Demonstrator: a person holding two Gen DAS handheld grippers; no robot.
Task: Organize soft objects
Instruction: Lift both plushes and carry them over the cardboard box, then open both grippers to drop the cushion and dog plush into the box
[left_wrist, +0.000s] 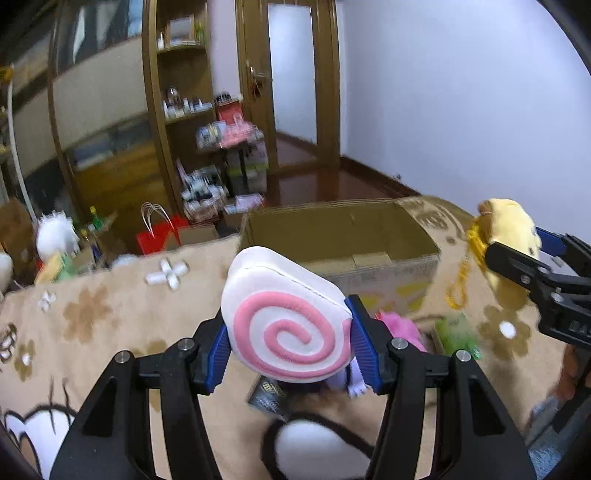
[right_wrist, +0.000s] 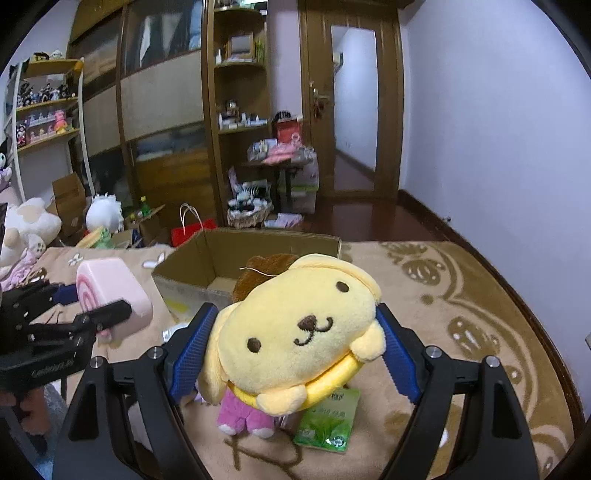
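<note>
Swirl cushion (left_wrist: 286, 321), centre of the left view, sits clamped in the left gripper (left_wrist: 291, 350); the right gripper (right_wrist: 291, 350) clamps the yellow dog plush (right_wrist: 295, 332) mid-frame. Both hang short of the cardboard box (left_wrist: 424, 254) behind; soft filling could squirm loose and drop onto the blanket (left_wrist: 110, 314).

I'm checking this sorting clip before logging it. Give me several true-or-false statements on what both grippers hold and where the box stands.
1. The left gripper is clamped on a white plush swirl cushion with a pink spiral. True.
2. The right gripper holds a blue plastic bottle. False: it grips a yellow plush dog with a brown beret.
3. The open brown cardboard box stands on the beige patterned blanket, beyond both grippers. True.
4. The yellow plush dog already lies inside the cardboard box. False: it is held in front of the box.
5. A green packet lies on the blanket below the dog. True.
</note>
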